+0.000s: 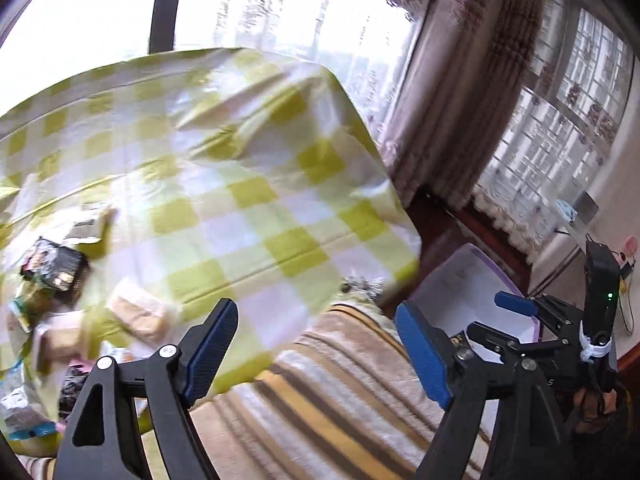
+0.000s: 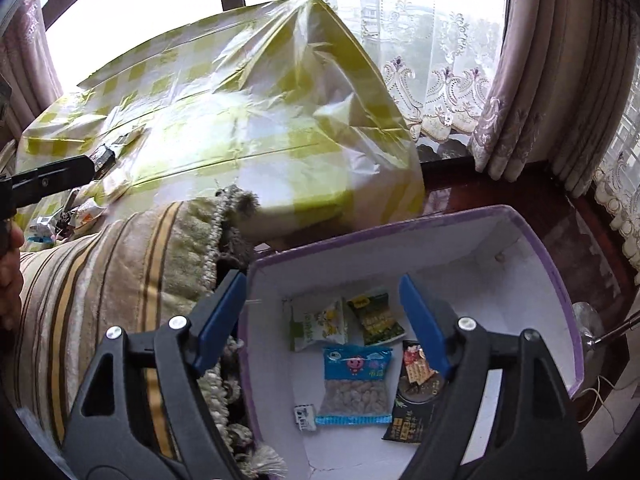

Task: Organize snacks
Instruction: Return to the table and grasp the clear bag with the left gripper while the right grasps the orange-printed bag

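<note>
My right gripper (image 2: 322,320) is open and empty, hovering over a purple-rimmed white box (image 2: 532,232). Inside the box lie a blue peanut packet (image 2: 356,384), a white-green packet (image 2: 318,322), a dark green packet (image 2: 376,316), a black packet (image 2: 416,396) and a small white piece (image 2: 304,418). My left gripper (image 1: 316,344) is open and empty above the striped cushion (image 1: 332,392). Loose snack packets (image 1: 56,268) lie on the green-checked tablecloth (image 1: 240,184) at the left. The box (image 1: 472,280) and the right gripper (image 1: 516,304) show at the right of the left wrist view.
A striped fringed cushion (image 2: 120,280) sits between table and box. The left gripper (image 2: 52,180) shows over snacks at the table's left. Curtains (image 2: 540,80) and windows stand behind. A dark wooden ledge (image 2: 480,188) runs behind the box.
</note>
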Tool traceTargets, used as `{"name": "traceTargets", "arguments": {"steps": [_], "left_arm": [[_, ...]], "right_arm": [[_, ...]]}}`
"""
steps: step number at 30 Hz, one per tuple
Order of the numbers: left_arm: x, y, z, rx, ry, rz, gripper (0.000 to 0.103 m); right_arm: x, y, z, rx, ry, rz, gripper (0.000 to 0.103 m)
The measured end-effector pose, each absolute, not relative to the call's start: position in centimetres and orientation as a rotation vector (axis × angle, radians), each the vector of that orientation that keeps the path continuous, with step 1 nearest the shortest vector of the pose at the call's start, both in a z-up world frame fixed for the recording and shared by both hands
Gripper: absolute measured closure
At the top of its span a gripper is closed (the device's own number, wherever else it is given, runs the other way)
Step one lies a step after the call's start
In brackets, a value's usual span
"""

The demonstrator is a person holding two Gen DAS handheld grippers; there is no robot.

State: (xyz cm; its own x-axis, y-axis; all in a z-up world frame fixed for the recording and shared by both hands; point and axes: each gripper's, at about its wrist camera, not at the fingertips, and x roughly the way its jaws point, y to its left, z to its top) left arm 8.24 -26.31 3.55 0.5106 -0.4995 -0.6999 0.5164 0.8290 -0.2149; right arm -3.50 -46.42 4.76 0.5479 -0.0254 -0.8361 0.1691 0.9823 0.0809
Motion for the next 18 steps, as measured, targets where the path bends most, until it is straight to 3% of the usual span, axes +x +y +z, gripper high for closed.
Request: {"name": "traceTargets", "arguments": {"steps": [9,14,18], "left_arm": [[8.2,-10.7,2.0,-0.203,0.903,-0.269,0.021],[6.5,-5.4,1.4,-0.180,0.925,-0.109,0.021],[5.6,-2.3,0.4,-0.227,0.963,-0.066,0.022]], "right_arm": [[-0.2,-38.7,6.0,0.093,0.956,0.021,0.014],[1.6,-34.4,7.1,0.029,0.922,0.046,0.006],[3.3,-31.4,7.5,0.005,0.913,0.072,0.006]]}}
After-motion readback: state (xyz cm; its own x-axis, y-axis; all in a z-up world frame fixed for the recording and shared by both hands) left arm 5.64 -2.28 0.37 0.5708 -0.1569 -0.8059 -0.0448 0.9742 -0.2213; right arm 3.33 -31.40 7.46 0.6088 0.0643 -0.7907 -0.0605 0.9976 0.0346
